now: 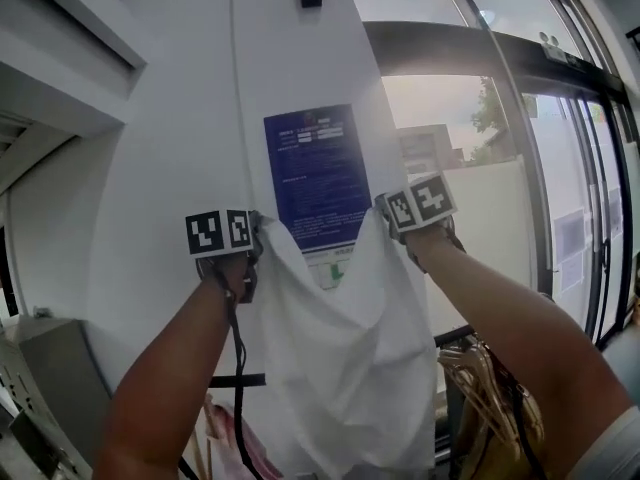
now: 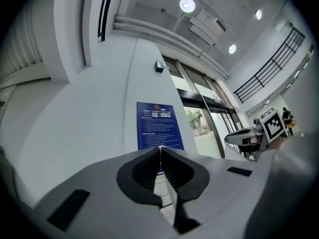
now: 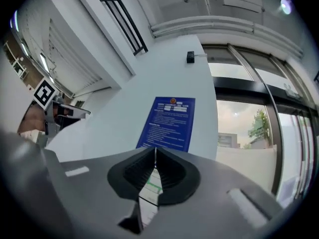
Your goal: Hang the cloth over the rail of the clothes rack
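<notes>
Two cloth (image 1: 345, 368) corners sit clamped in the left tongs (image 2: 160, 149) and right tongs (image 3: 155, 150), fabric sagging between.

The white cloth (image 1: 340, 368) hangs in the air before a pale wall (image 1: 150, 168). One upper corner is pinched in the left tongs (image 1: 256, 230), the other in the right tongs (image 1: 385, 211). Its top edge sags between them, and soft folds fall downward.

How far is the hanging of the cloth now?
Done: the left tool and right tool each grip a top corner of the white cloth. In hand: it hangs spread between them, raised before the blue notice. Left: draping it over the rail, which no view clearly shows.
</notes>
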`<state>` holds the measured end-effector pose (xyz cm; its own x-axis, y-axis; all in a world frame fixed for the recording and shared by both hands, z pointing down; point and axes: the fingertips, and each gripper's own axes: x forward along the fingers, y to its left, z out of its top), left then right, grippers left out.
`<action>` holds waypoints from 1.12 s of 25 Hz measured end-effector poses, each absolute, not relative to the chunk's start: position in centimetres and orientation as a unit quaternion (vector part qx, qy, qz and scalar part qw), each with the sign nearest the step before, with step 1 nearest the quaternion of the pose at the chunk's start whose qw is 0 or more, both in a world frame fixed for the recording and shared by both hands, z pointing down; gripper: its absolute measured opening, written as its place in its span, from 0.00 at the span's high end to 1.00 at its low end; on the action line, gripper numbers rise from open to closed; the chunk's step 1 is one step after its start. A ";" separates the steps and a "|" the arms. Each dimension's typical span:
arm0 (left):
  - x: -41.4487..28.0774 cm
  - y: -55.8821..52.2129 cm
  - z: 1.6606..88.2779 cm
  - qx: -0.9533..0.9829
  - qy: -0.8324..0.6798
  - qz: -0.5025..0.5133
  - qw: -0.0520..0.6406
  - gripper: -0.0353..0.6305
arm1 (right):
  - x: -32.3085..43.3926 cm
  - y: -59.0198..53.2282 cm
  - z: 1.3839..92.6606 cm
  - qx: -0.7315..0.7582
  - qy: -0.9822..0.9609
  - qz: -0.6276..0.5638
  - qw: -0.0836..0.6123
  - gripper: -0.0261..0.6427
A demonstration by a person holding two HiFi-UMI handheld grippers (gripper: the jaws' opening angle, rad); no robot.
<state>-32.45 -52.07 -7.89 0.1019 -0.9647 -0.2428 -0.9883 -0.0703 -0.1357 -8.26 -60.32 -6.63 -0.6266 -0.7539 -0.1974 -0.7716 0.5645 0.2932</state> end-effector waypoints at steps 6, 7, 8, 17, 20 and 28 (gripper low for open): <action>-39.8 -62.2 -5.5 -0.706 0.700 0.030 0.103 0.93 | -6.8 -74.3 -3.1 -0.474 0.866 0.157 -0.025 0.94; -41.1 -63.6 -4.9 -0.701 0.706 0.028 0.094 0.93 | -6.8 -76.2 -2.6 -0.470 0.870 0.147 -0.027 0.94; -42.4 -65.0 -4.1 -0.697 0.711 0.026 0.083 0.93 | -7.1 -77.9 -1.9 -0.465 0.874 0.140 -0.030 0.94; -47.4 -71.9 1.9 -0.705 0.706 -0.024 0.062 0.93 | -9.5 -87.0 3.5 -0.384 0.908 0.141 -0.093 0.94; -48.5 -72.6 3.8 -0.702 0.710 -0.009 0.041 0.93 | -9.4 -88.5 5.3 -0.392 0.908 0.107 -0.099 0.94; -49.6 -73.8 6.4 -0.697 0.717 0.000 -0.006 0.92 | -10.6 -89.4 7.3 -0.394 0.910 0.067 -0.110 0.93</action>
<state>-49.65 -73.78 6.39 -0.0288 -0.9996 0.0078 -0.9995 0.0289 0.0088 -10.55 -89.37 7.34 -0.6647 -0.7326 0.1466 -0.7030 0.6797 0.2093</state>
